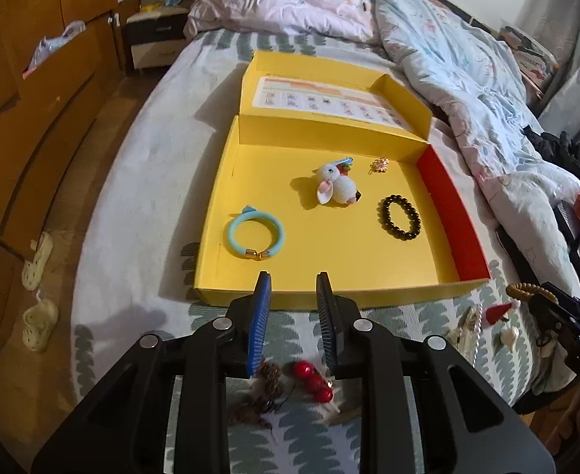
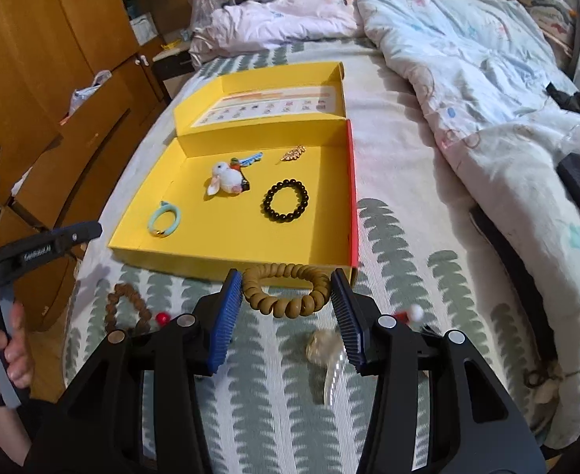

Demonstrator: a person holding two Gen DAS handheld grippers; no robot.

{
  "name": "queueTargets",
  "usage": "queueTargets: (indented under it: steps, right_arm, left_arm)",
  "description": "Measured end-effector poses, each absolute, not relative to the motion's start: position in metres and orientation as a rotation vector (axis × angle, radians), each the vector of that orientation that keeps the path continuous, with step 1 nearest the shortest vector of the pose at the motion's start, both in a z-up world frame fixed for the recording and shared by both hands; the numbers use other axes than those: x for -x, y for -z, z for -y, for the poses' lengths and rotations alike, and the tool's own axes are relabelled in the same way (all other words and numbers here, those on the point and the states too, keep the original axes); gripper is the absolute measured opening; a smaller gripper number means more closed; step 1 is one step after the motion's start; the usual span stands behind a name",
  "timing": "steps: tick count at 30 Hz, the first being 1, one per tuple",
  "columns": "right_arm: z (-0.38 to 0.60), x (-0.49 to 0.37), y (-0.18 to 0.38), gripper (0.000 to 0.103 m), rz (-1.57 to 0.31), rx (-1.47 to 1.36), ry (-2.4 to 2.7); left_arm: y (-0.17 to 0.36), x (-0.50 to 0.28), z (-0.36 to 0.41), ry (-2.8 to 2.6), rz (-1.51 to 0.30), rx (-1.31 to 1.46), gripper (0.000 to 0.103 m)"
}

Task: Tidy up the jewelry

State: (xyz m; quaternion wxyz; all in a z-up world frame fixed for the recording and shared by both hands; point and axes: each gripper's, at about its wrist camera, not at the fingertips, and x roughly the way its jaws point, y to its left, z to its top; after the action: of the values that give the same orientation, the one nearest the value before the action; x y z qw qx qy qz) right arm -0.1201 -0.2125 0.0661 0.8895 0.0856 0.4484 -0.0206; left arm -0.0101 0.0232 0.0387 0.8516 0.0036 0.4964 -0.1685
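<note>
Lying between the wide-spread right gripper (image 2: 286,290), a tan coil hair tie (image 2: 286,290) rests beside the yellow box (image 2: 226,256).

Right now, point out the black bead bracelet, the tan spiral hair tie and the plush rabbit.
black bead bracelet (image 1: 399,217): left wrist view, on its left bead arc.
tan spiral hair tie (image 2: 286,308): right wrist view, on its near coil.
plush rabbit (image 2: 226,179): right wrist view, on its white body.

Yellow box (image 2: 226,249) with one red wall (right side); inside it a black bead bracelet (image 2: 286,200), pale blue bangle (image 2: 164,220), white bunny (image 2: 223,178), perhaps gold brooch (image 2: 293,153). Before the box, a tan coil tie (image 2: 286,290) on leaf-patterned bedsheet (image 2: 274,375).
</note>
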Motion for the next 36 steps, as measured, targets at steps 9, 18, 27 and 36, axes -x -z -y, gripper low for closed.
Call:
queueTargets:
  steps: [9,18,27,36]
  right_arm:
    - [0.232,0.14,-0.043,0.048,-0.971,-0.208,0.086]
    - [0.255,0.139,-0.036,0.048,-0.979,-0.231,0.133]
    - [0.288,0.142,-0.03,0.048,-0.988,-0.251,0.207]
    - [0.296,0.137,-0.021,0.048,-1.012,-0.246,0.219]
  left_arm:
    - [-0.026,0.016,-0.032,0.383,-1.055,-0.017,0.031]
    - [-0.003,-0.03,-0.015,0.395,-1.108,0.019,0.058]
    - [0.043,-0.08,0.005,0.378,-1.237,0.022,0.057]
    - [0.073,-0.102,0.017,0.282,-1.297,0.001,0.051]
